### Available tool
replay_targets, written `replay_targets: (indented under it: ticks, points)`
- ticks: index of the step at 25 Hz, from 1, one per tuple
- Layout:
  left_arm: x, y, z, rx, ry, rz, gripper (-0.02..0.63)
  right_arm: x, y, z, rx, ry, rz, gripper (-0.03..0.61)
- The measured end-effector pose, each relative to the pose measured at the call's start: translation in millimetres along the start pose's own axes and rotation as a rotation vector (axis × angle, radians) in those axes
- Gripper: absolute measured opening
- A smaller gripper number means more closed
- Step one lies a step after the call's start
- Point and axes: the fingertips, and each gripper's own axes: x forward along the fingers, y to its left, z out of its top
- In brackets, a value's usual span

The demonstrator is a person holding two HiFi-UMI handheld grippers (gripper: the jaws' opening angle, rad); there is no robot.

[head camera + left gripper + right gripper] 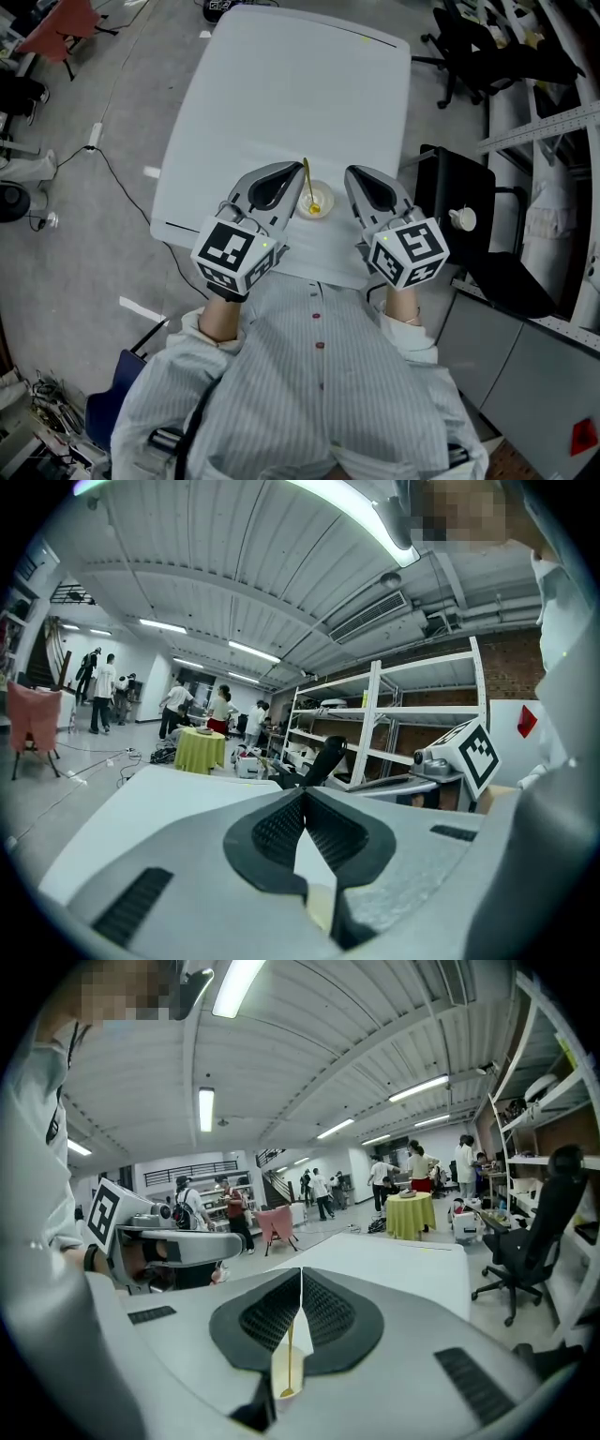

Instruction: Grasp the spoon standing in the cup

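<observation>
2 grippers, 1 per hand. Left gripper sits at 8 o'clock of the cup, fingers clenched, tips touching, nothing held. Right gripper at 4 o'clock, fingers likewise clenched, empty. Btwn the tips: 1 white cup near the desk's 6 o'clock edge, w/ 1 gold spoon standing in it, handle leaning to 12. Far off at 10: 1 red chair on the floor.

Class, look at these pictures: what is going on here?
A person holds the left gripper and the right gripper over a white table. They flank a small white cup with a gold metal spoon standing in it. Both grippers' jaws are shut, and neither grips the spoon.
</observation>
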Motion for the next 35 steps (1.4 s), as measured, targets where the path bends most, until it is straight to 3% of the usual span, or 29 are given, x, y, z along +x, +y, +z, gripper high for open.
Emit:
replay_targets:
  ticks: [12,35]
  points:
    - [4.5,19.8,-4.3,-0.005,0.04,-0.021,0.008,16.3,2.2,-0.4,0.026,0.012,-0.01,0.011]
    - [25.2,18.6,-60.5,-0.06,0.192,-0.15,0.019,13.3,0.0,-24.1,0.092,0.044,-0.064,0.011]
